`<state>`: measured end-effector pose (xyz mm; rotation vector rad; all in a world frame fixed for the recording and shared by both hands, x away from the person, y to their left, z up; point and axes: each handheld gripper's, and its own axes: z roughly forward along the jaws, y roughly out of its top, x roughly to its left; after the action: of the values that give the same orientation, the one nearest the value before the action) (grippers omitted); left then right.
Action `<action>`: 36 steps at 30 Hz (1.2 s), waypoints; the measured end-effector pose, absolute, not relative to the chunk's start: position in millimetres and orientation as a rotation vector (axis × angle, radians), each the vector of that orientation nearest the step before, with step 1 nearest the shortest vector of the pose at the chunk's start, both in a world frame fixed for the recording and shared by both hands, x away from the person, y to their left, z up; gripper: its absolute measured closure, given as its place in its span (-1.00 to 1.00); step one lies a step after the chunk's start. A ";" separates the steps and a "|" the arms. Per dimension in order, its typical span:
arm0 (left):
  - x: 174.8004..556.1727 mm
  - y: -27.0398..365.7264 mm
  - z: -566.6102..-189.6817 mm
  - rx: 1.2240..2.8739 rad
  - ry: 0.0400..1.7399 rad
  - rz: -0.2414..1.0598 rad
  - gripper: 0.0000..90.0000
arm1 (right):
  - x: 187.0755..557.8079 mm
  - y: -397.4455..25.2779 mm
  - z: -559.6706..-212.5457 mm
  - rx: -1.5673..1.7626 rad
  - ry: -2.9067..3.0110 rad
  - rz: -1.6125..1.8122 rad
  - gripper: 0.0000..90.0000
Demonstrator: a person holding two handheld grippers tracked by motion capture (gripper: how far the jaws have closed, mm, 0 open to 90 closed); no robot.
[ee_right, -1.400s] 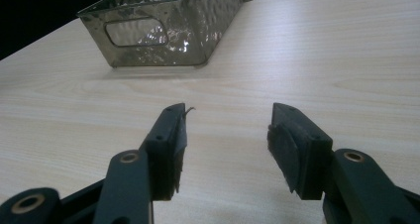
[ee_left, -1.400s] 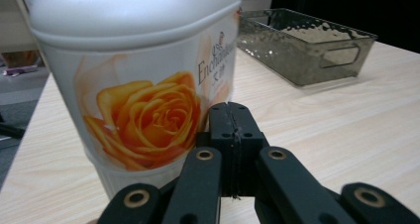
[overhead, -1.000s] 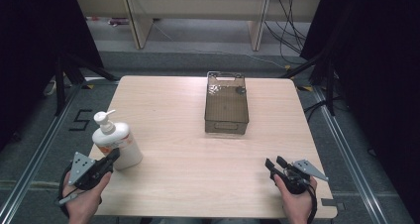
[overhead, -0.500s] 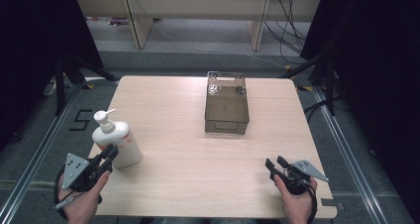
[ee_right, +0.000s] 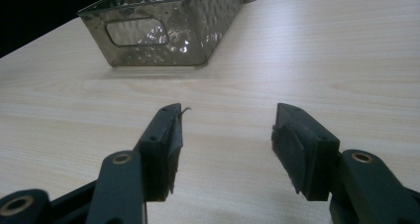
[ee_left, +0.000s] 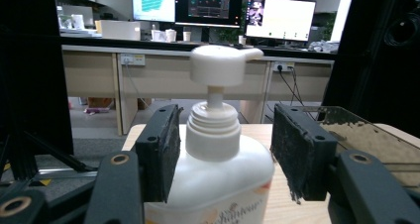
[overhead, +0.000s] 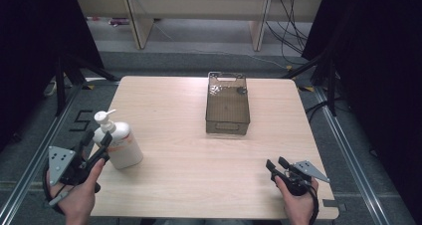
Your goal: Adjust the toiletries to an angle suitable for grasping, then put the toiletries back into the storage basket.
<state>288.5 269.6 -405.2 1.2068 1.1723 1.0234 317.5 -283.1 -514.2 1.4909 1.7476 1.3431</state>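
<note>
The pump bottle (ee_left: 213, 164) is being straddled by the left gripper (overhead: 95, 144), fingers spread wide, nothing gripped; smooth, probably heavy plastic, best clamped at its shoulders.

white pump bottle (overhead: 118, 144) stands upright near the table's front-left corner, w/ a pale rounded body, ribbed screw collar and a white pump head on a thin stem; spout points left in the high view, right in the left gripper view. an orange-ish printed label band runs across the lower body, script lettering partly readable, cut off at the frame edge. the neck and collar (ee_left: 213, 127) sit between the left gripper's two pads, small gaps either side, not touching.
</note>
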 end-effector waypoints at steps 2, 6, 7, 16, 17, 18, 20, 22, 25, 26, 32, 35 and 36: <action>290.5 269.7 -403.6 1.204 1.171 1.038 -0.02 | 319.3 -282.5 -515.8 1.499 1.733 1.364 0.01; 291.2 269.0 -401.7 1.196 1.176 1.056 -0.02 | 317.8 -279.8 -515.0 1.527 1.737 1.383 0.01; 291.4 269.1 -401.4 1.194 1.178 1.059 -0.02 | 317.6 -279.6 -514.7 1.528 1.743 1.380 0.01; 296.7 266.0 -395.7 1.178 1.194 1.089 -0.02 | 322.1 -281.4 -515.1 1.489 1.790 1.342 0.00; 296.9 265.2 -395.4 1.175 1.198 1.090 -0.01 | 322.5 -281.0 -515.5 1.478 1.784 1.348 0.00; 297.5 264.6 -395.1 1.179 1.195 1.092 -0.01 | 320.9 -278.2 -514.9 1.529 1.774 1.352 -0.01; 298.5 263.5 -395.3 1.181 1.198 1.095 -0.01 | 321.6 -279.5 -514.8 1.488 1.787 1.346 -0.01; 299.2 263.8 -395.3 1.182 1.201 1.095 -0.01 | 321.6 -279.3 -514.7 1.486 1.789 1.341 -0.02; 300.3 264.2 -394.1 1.180 1.196 1.094 -0.02 | 321.9 -278.4 -515.6 1.458 1.785 1.340 -0.02; 300.1 264.4 -393.6 1.179 1.199 1.094 -0.02 | 321.3 -278.8 -514.9 1.458 1.788 1.322 -0.03; 302.3 264.2 -390.1 1.159 1.211 1.087 -0.01 | 321.6 -276.4 -515.1 1.451 1.795 1.315 -0.03; 305.2 261.8 -389.3 1.172 1.211 1.086 -0.01 | 321.7 -275.1 -515.2 1.461 1.793 1.319 -0.03; 307.7 259.5 -389.7 1.176 1.212 1.088 -0.01 | 321.6 -274.8 -514.9 1.470 1.792 1.322 -0.03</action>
<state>307.7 259.5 -389.7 1.1761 1.2123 1.0877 321.6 -274.8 -514.9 1.4703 1.7922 1.3221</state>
